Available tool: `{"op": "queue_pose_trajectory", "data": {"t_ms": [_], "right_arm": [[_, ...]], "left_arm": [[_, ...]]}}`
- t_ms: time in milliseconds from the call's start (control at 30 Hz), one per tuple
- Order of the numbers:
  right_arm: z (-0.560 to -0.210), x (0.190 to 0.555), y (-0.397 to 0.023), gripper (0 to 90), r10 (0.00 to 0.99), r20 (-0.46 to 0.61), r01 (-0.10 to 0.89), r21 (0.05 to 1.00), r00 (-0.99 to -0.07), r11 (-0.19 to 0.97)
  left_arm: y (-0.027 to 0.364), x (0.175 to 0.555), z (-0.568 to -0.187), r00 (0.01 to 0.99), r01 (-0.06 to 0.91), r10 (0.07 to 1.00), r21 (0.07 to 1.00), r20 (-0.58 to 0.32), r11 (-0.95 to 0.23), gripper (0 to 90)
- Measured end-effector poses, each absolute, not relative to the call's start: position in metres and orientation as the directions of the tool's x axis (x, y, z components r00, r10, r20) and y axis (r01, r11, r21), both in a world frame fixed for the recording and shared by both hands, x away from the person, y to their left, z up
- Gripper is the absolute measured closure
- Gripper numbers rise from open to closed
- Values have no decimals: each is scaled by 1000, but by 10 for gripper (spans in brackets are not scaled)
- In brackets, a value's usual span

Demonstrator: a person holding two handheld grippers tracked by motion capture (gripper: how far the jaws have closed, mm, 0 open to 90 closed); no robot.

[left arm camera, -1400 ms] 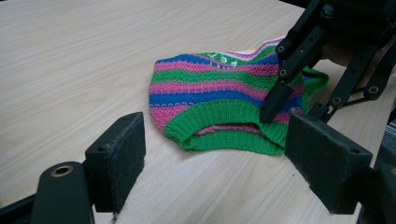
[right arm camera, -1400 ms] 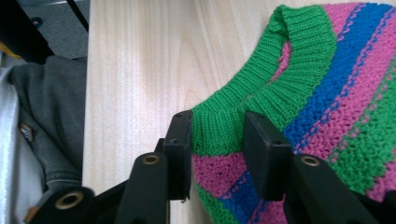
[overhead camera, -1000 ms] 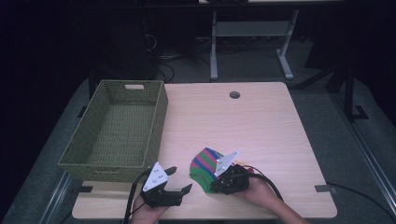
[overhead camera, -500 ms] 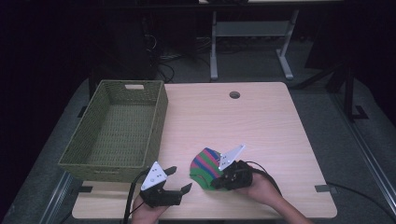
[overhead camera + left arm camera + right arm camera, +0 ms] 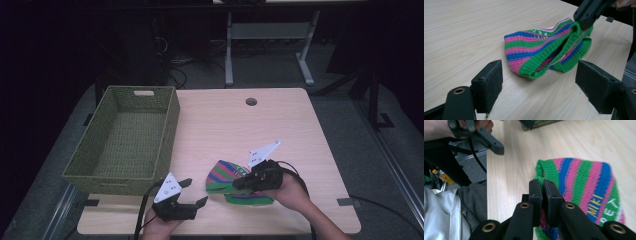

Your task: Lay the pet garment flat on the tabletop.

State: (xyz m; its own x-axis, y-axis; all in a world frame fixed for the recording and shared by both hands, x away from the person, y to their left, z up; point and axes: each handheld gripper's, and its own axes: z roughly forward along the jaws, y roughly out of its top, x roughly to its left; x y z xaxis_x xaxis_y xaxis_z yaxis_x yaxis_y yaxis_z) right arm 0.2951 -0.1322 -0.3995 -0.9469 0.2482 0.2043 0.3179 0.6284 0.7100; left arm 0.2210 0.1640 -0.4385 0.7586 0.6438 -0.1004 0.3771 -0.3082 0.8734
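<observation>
A small knitted garment (image 5: 231, 181) striped pink, blue and green, with green ribbed edges and yellow lettering, lies near the table's front edge. My right gripper (image 5: 542, 184) is shut on its green rim (image 5: 545, 173) and lifts that edge a little off the wood; the same gripper (image 5: 241, 183) shows over the garment in the high view. My left gripper (image 5: 192, 193) hovers open at the front left, its pads (image 5: 489, 82) spread wide and empty, pointing at the garment (image 5: 541, 51) from a short distance.
A green woven basket (image 5: 111, 179) stands on the table's left side. A round cable hole (image 5: 251, 102) sits near the far edge. Light bare wood (image 5: 225, 130) stretches between basket and garment. Metal stand legs (image 5: 267, 50) rise behind the table.
My right gripper has shifted slightly right and lifted, raising the garment's rim. The left gripper stays about where it was.
</observation>
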Motion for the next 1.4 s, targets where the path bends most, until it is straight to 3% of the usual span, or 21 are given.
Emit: {"op": "queue_pose_trajectory", "data": {"t_ms": [633, 967, 1267, 1400], "right_arm": [[-362, 305, -156, 850, 276, 197, 322, 775, -941, 544], [-353, 313, -168, 851, 285, 214, 336, 799, -934, 499], [-354, 321, -176, 851, 292, 228, 350, 800, -929, 488], [-355, 324, -179, 851, 302, 227, 355, 793, -926, 495]], "left_arm": [[153, 227, -435, 780, 355, 619, 879, -90, -320, 274], [133, 247, -440, 811, 332, 583, 863, -55, -381, 328], [127, 268, -437, 825, 312, 563, 873, -53, -375, 488], [122, 271, -441, 834, 303, 549, 874, -51, -379, 708]]}}
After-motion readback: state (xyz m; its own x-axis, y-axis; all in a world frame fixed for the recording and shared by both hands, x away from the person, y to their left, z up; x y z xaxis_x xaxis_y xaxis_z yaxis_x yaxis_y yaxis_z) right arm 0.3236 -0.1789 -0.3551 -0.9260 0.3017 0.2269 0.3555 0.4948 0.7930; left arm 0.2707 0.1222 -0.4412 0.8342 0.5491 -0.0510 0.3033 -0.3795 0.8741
